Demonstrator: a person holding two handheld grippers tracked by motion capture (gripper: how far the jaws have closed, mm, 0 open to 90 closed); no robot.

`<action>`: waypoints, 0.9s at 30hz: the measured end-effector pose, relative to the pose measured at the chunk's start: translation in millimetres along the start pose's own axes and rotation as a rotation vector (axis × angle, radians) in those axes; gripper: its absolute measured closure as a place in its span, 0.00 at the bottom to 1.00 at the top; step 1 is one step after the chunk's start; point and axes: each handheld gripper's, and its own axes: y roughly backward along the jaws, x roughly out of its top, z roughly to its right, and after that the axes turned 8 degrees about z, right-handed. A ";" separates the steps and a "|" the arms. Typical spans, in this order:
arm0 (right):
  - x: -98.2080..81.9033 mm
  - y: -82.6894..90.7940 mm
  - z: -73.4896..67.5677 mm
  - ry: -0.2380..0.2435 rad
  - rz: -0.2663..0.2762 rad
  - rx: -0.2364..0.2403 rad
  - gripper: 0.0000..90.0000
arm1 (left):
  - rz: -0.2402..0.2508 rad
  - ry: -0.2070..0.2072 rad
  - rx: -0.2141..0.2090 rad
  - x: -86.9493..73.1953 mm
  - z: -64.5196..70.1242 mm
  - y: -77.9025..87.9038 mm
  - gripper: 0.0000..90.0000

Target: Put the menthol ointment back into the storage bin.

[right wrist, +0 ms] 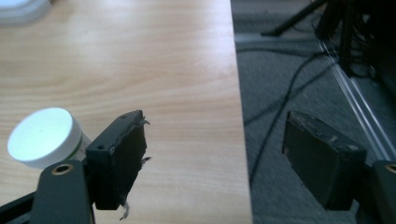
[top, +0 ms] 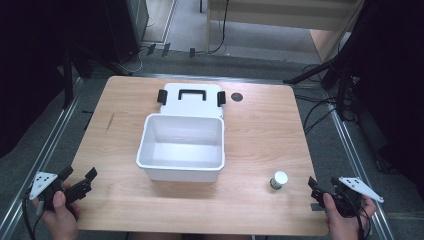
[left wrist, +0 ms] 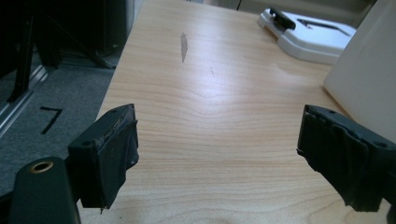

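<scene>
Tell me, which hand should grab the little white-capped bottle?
The right gripper: it sits open just beside the bottle. The left gripper is across the table, with the white box between.

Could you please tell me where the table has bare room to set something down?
Bare wood lies left of the white bin and between it and the table's right edge. The small bottle and right gripper crowd the near right corner.
</scene>
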 end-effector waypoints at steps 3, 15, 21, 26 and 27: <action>15.1 5.7 -6.4 0.065 -0.112 -0.014 0.26 | 0.021 0.023 0.006 -0.1 -2.7 1.2 0.14; 43.5 -3.6 -36.4 0.284 -0.422 0.096 0.30 | -0.010 0.050 0.018 1.6 -6.1 -3.2 0.15; 54.2 -21.5 -57.7 0.388 -0.635 0.219 0.35 | -0.014 -0.025 0.037 1.3 2.1 -3.9 0.15; 56.2 -31.9 -75.6 0.489 -0.778 0.283 0.30 | -0.023 0.000 0.028 2.0 -0.5 -6.1 0.15; 56.0 -33.1 -77.5 0.508 -0.802 0.290 0.29 | -0.023 0.000 0.028 2.0 -0.5 -6.1 0.15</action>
